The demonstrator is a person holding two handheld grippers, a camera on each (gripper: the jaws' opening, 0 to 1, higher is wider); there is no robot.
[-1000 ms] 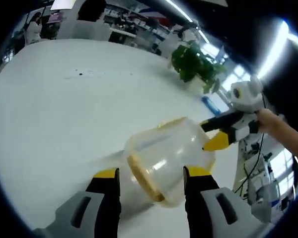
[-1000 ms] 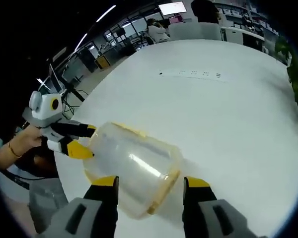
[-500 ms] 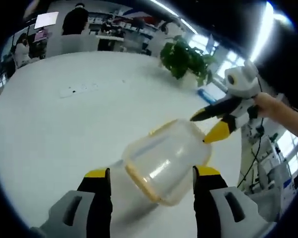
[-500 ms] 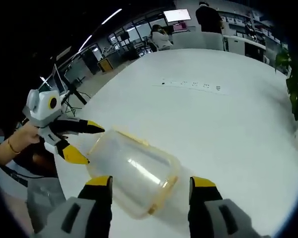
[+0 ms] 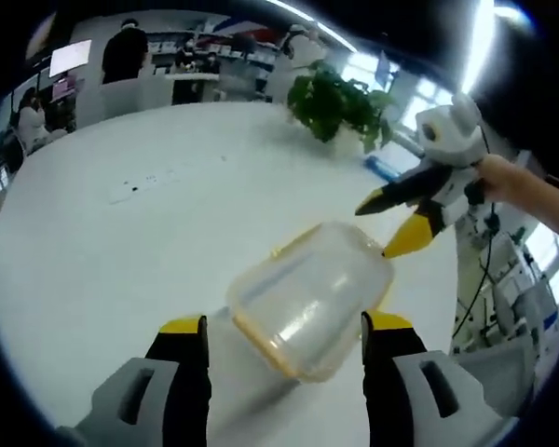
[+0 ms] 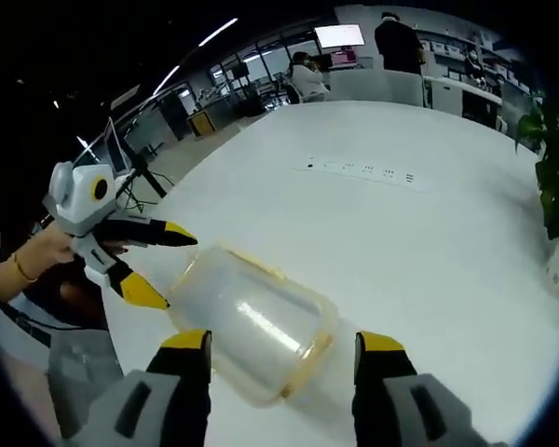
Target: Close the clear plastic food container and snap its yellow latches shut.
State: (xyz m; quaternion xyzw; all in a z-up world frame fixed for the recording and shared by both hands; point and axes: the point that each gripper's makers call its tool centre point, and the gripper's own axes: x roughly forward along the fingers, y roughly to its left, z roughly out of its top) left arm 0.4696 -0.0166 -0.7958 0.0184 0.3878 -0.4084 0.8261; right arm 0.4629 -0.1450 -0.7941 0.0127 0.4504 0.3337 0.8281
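Observation:
The clear plastic container lies on its side on the white table, with a yellow rim at one end and a yellow latch along its top. My left gripper is open, its jaws wide on either side of the container's near end. In the right gripper view the container lies just ahead of my right gripper, which is also open and straddles it. Each gripper shows in the other's view at the container's far end: the right gripper and the left gripper, both with jaws spread.
A potted plant stands at the table's far side, with a blue object beside it. A row of sockets is set in the tabletop. The table edge runs close behind the container. People and desks stand in the background.
Both grippers have spread their jaws wider and drawn back a little from the container. The container still lies on its side in about the same spot.

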